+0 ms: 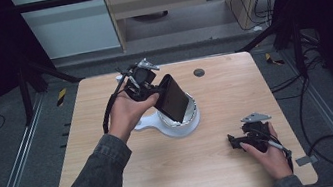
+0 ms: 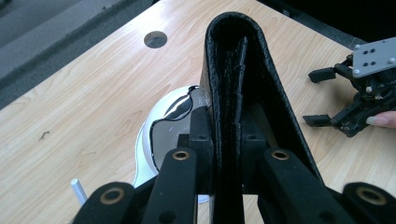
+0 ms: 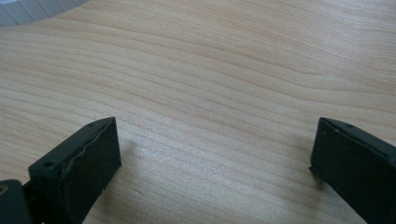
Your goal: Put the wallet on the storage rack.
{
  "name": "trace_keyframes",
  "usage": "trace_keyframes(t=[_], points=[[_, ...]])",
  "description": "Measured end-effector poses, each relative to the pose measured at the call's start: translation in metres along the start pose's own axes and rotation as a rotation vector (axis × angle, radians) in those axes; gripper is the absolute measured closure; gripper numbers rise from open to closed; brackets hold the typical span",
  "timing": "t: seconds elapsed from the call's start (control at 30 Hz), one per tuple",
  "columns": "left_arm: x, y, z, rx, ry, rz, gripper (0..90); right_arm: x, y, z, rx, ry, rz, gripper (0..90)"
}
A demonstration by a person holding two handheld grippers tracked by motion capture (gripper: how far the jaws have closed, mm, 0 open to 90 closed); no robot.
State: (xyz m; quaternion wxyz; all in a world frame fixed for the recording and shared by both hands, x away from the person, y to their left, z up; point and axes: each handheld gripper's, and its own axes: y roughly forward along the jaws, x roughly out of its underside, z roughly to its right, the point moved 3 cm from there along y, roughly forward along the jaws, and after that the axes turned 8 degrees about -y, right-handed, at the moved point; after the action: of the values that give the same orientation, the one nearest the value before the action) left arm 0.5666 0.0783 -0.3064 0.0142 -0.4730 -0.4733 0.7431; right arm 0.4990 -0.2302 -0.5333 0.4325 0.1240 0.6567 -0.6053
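Pale woodgrain table (image 1: 221,130), left fingers (image 2: 223,140) clamping pebbled black wallet (image 2: 243,79), right fingers (image 3: 355,158) spread apart.

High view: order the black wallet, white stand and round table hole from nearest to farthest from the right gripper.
From the right gripper:
1. White stand, up-left, mid-table.
2. Black wallet, clamped in the left gripper, above the stand.
3. Round table hole, near the far edge.
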Motion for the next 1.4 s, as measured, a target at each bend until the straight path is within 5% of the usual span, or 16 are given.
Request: trace_keyframes(t=[0.53, 0.97, 1.4], points=[[0.002, 0.032, 0.002, 0.005, -0.007, -0.054, 80.1, 0.000, 0.000, 0.000, -0.001, -0.001, -0.002, 1.7], [0.000, 0.042, -0.005, 0.016, -0.036, -0.064, 79.5, 0.000, 0.000, 0.000, -0.001, -0.001, 0.000, 1.8], [-0.002, 0.037, -0.010, -0.043, -0.032, -0.010, 68.4, 0.000, 0.000, 0.000, -0.001, 0.000, 0.001, 1.8]])
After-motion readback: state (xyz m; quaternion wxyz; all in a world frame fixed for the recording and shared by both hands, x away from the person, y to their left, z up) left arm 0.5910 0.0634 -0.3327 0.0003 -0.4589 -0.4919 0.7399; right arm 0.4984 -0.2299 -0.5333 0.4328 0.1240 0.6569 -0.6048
